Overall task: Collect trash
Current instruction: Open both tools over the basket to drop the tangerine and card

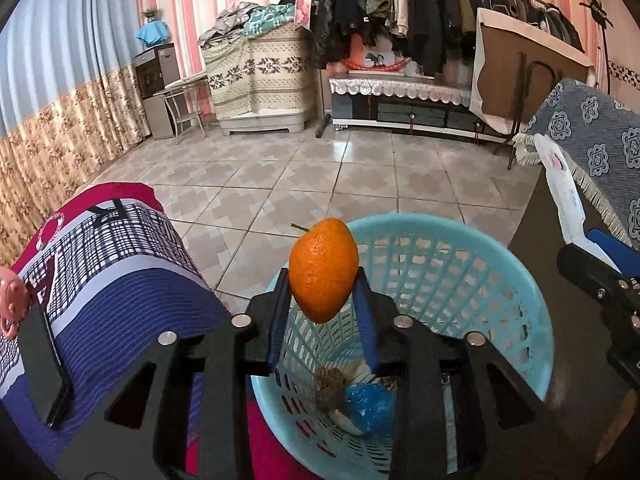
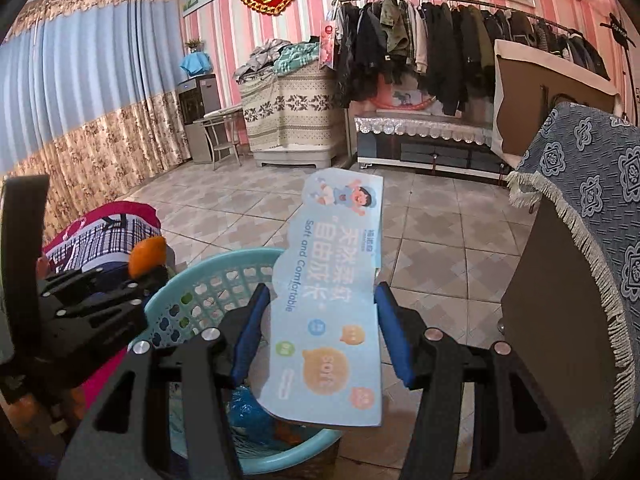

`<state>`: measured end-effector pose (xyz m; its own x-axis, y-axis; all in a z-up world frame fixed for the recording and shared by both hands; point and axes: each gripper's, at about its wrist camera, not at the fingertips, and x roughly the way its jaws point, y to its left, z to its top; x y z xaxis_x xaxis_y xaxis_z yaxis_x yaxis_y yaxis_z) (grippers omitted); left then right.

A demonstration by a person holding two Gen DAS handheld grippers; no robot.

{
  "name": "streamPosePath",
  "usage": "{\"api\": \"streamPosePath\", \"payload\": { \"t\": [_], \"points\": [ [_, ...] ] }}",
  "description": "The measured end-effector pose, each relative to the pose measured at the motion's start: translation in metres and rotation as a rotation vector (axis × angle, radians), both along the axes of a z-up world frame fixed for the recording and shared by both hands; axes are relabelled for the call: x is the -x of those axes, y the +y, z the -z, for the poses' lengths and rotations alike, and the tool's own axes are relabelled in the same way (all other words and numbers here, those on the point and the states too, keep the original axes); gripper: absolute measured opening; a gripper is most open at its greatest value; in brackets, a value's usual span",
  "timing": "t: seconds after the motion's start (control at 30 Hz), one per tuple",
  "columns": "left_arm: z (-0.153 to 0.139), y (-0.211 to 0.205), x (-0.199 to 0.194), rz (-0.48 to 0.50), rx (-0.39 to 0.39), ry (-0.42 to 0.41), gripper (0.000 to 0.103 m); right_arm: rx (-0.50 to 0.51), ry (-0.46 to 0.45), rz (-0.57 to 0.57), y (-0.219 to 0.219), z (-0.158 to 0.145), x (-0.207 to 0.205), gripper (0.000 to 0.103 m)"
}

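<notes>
My left gripper [image 1: 323,280] is shut on an orange fruit [image 1: 323,270] with a short stem, pinched at the fingertips above a light blue plastic basket [image 1: 520,280]. A crumpled blue bag [image 1: 370,402] and brown scraps lie at the basket's bottom. My right gripper [image 2: 320,300] is shut on a pale blue printed card [image 2: 332,280], whose two long edges meet the blue pads. The card hangs over the basket [image 2: 192,276] near its right rim. In the right wrist view the left gripper [image 2: 146,276] with the orange [image 2: 146,258] sits at the basket's left side.
A rolled red, white and blue bedding bundle [image 1: 112,264] lies left of the basket. On the right stands a dark cabinet [image 2: 560,320] draped with a fringed blue cloth [image 1: 592,152]. Tiled floor [image 1: 320,168] stretches beyond, towards a clothes rack [image 1: 420,8] and low furniture.
</notes>
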<state>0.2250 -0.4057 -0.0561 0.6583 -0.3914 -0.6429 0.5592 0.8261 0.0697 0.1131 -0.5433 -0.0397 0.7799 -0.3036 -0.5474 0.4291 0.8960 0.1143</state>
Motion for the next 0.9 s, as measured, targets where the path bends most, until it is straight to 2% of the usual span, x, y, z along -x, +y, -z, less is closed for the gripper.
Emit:
{"api": "streamPosePath", "payload": {
  "t": [0.07, 0.27, 0.47, 0.63, 0.7, 0.73, 0.83, 0.9],
  "points": [
    [0.001, 0.003, -0.003, -0.01, 0.001, 0.014, 0.056, 0.009, 0.011, -0.005, 0.001, 0.002, 0.0, 0.054],
    [-0.008, 0.029, -0.001, -0.063, -0.004, -0.04, 0.077, 0.009, 0.023, -0.022, 0.01, 0.004, -0.005, 0.054],
    [-0.025, 0.055, 0.004, -0.128, 0.006, -0.077, 0.086, 0.008, 0.057, -0.067, 0.027, 0.012, -0.027, 0.054],
    [-0.047, 0.075, 0.007, -0.169, 0.07, -0.076, 0.092, -0.018, 0.087, -0.088, 0.035, 0.027, -0.047, 0.055],
    [-0.053, 0.084, 0.011, -0.187, 0.089, -0.069, 0.093, -0.026, 0.099, -0.089, 0.036, 0.033, -0.052, 0.066],
    [-0.055, 0.088, 0.014, -0.197, 0.09, -0.073, 0.094, -0.028, 0.102, -0.088, 0.037, 0.036, -0.054, 0.075],
    [-0.06, 0.104, 0.025, -0.224, 0.092, -0.09, 0.096, -0.037, 0.11, -0.088, 0.039, 0.038, -0.055, 0.077],
    [-0.063, 0.114, 0.032, -0.24, 0.095, -0.098, 0.096, -0.04, 0.116, -0.089, 0.041, 0.036, -0.053, 0.084]
  ]
}}
